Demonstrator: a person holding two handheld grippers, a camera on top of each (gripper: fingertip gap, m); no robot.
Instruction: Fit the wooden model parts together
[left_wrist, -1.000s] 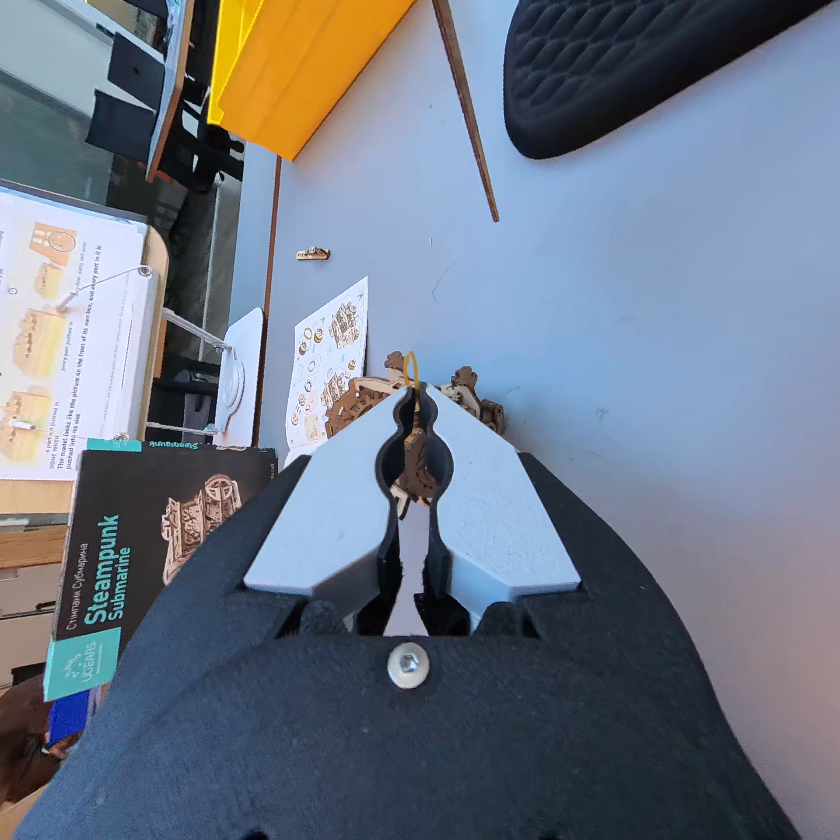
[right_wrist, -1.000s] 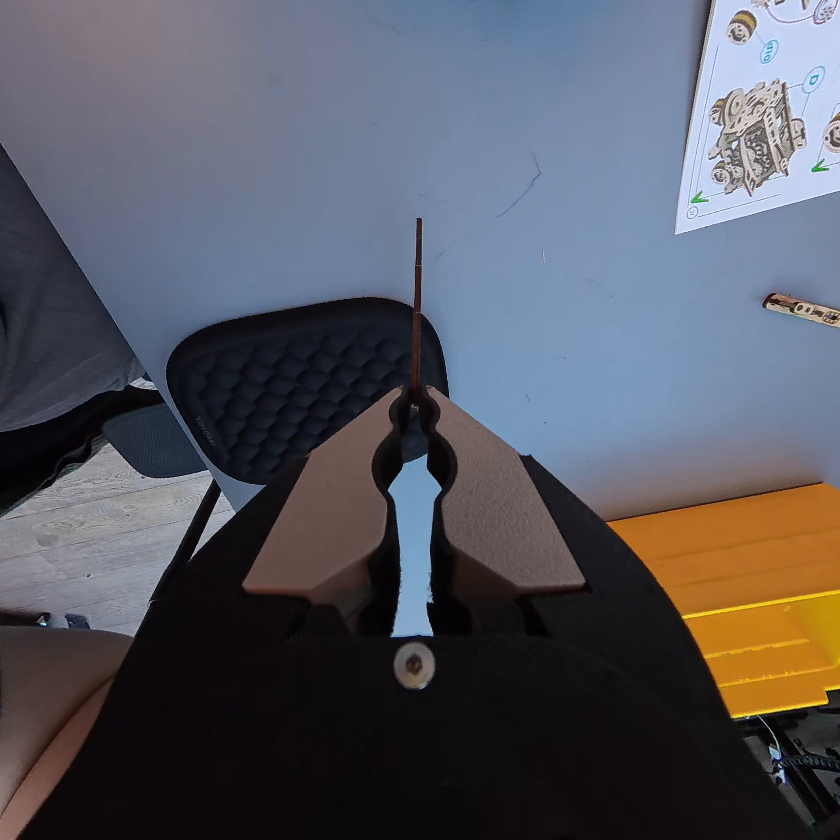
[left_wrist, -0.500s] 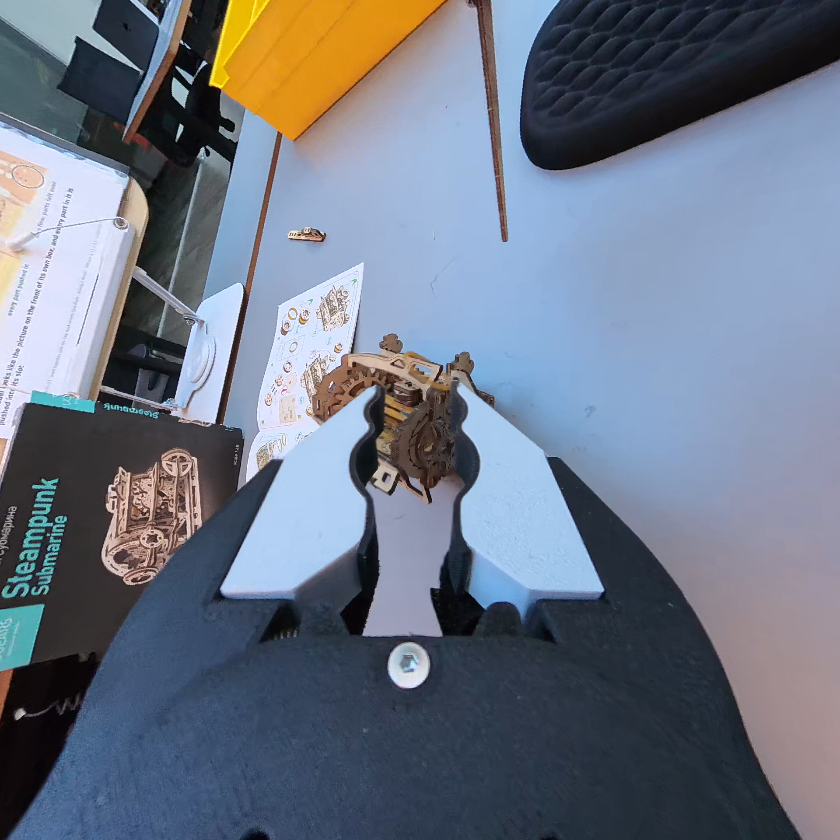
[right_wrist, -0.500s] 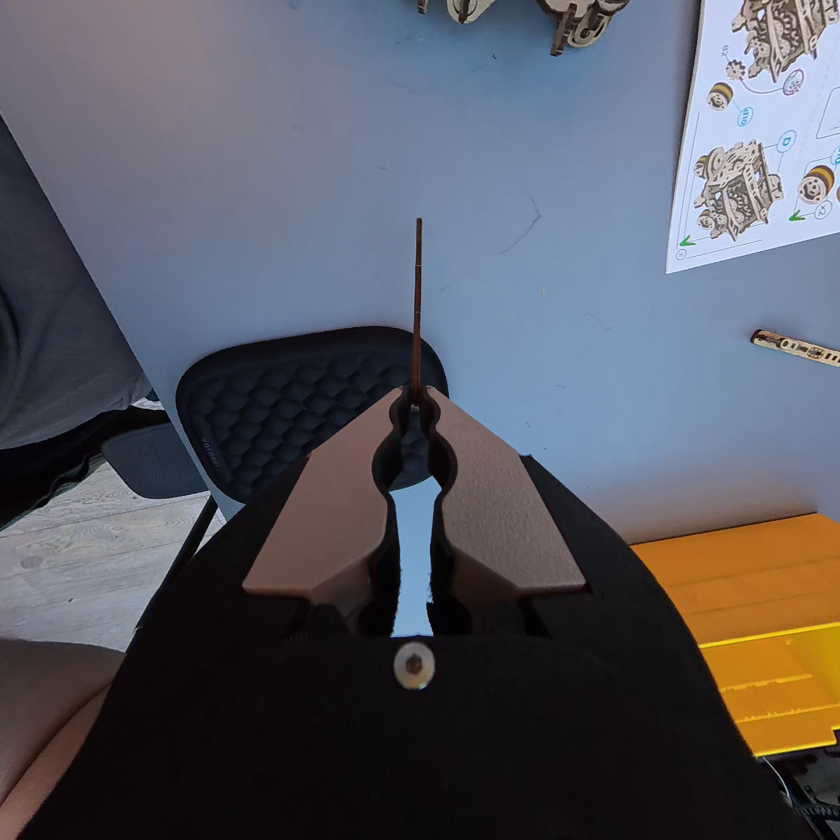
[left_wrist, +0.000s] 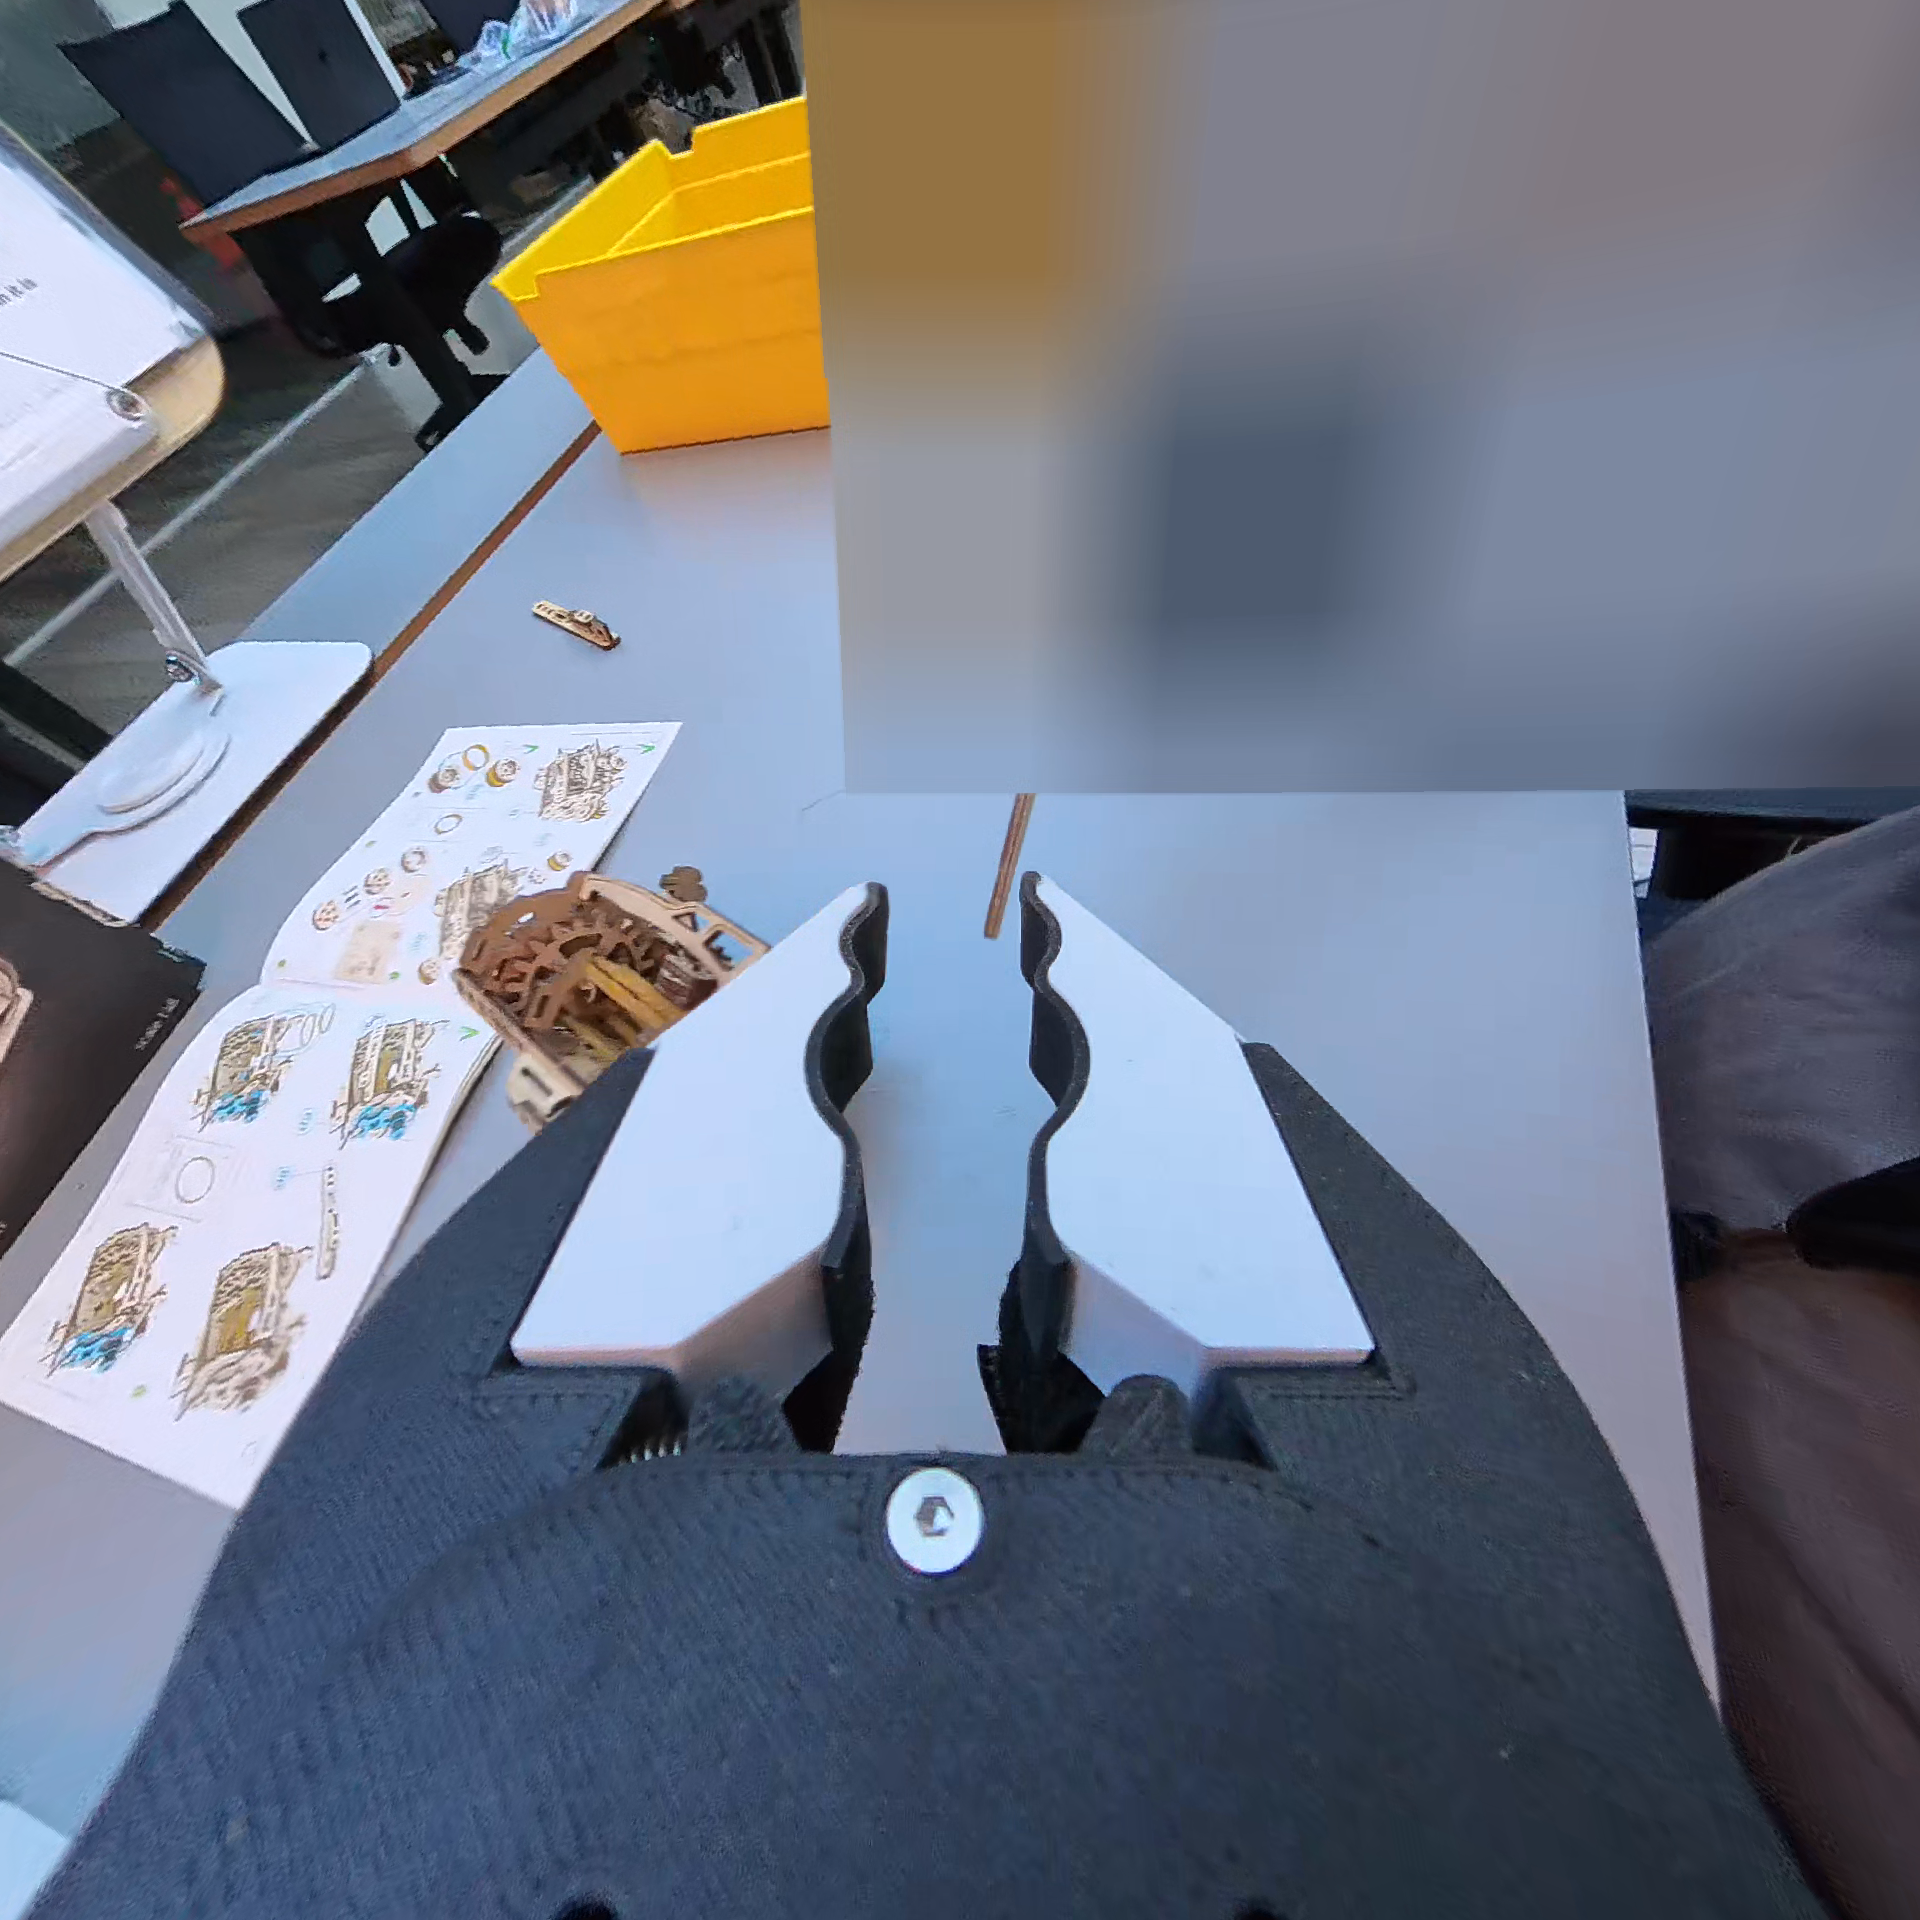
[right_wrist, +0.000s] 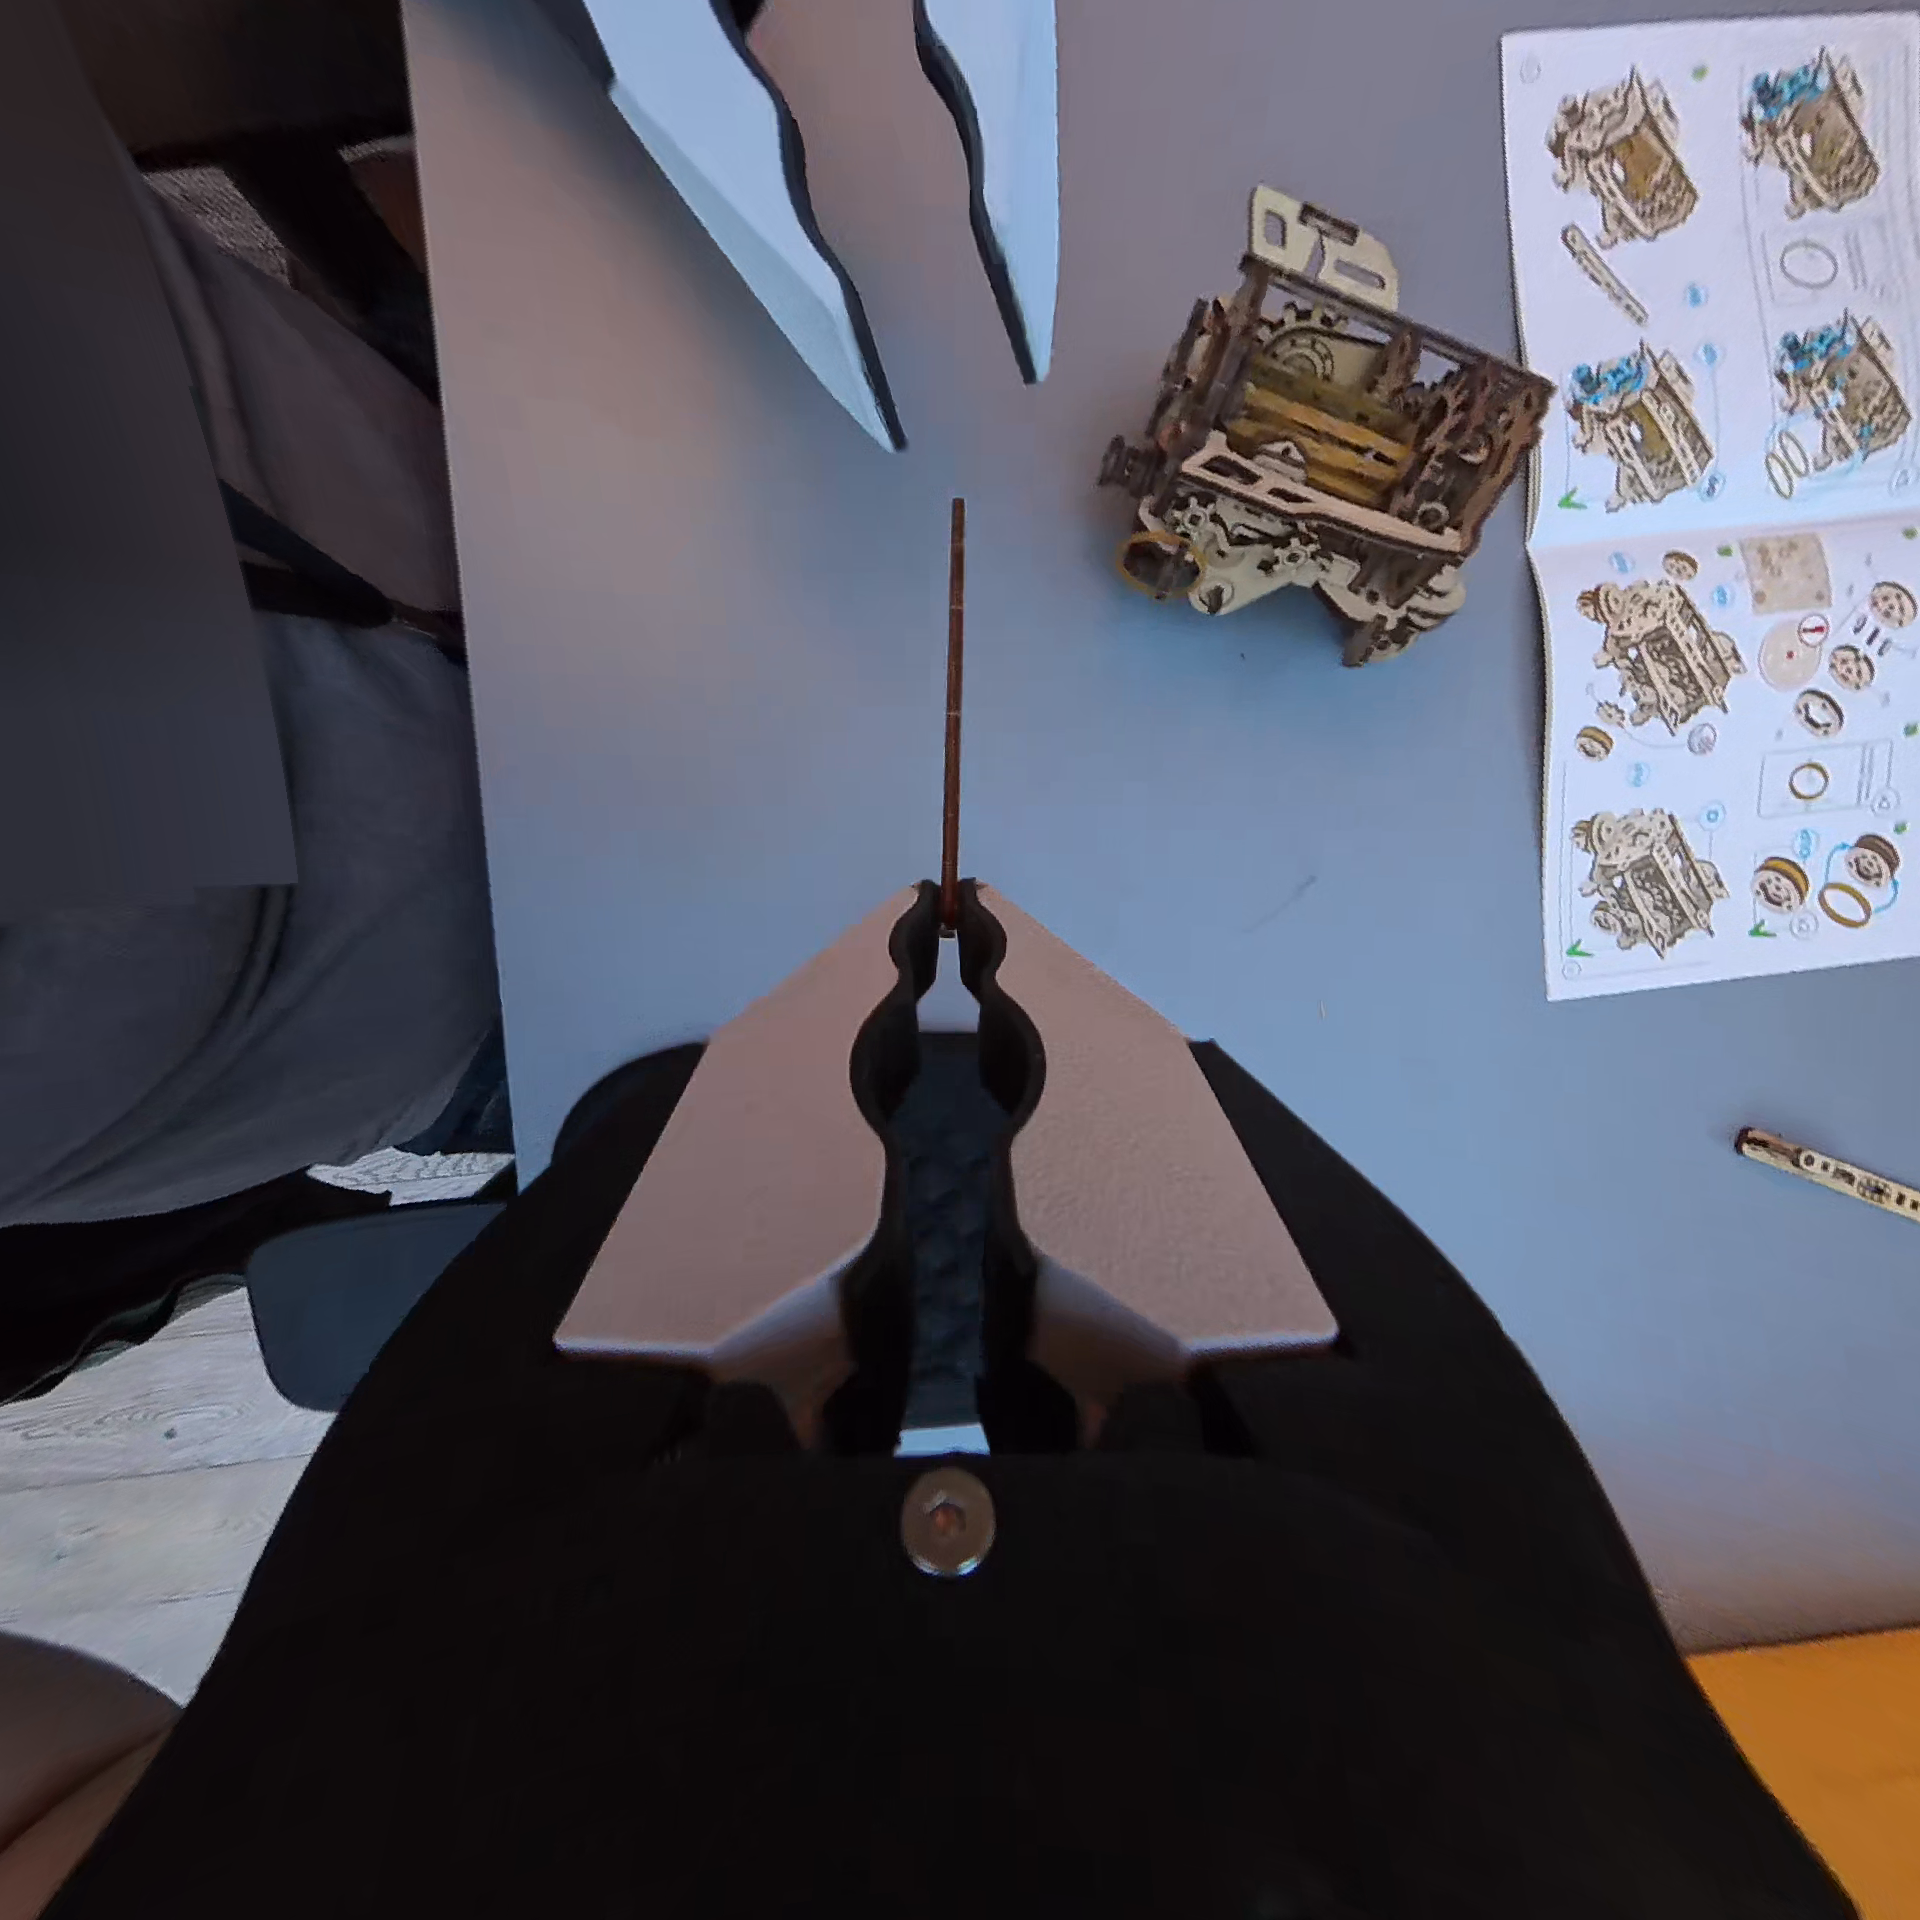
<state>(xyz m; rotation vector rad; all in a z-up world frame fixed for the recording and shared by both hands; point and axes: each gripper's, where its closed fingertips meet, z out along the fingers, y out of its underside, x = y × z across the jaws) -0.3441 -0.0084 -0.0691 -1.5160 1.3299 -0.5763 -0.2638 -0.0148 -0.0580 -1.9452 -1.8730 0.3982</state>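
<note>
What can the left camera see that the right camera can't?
Only the left wrist view shows the yellow bins, the white stand base and a black box. Only the right wrist view shows the right gripper pinching the thin wooden stick. Both show the stick, wooden model, instruction sheet, small loose wooden piece and open left gripper.

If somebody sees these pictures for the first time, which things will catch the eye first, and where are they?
The right gripper pinches a thin brown wooden stick that points straight at the open left gripper. Beside them, the half-built light-brown wooden gear model stands on the grey table, next to the white illustrated instruction sheet. A bright yellow plastic bin sits at the table's far end.
</note>
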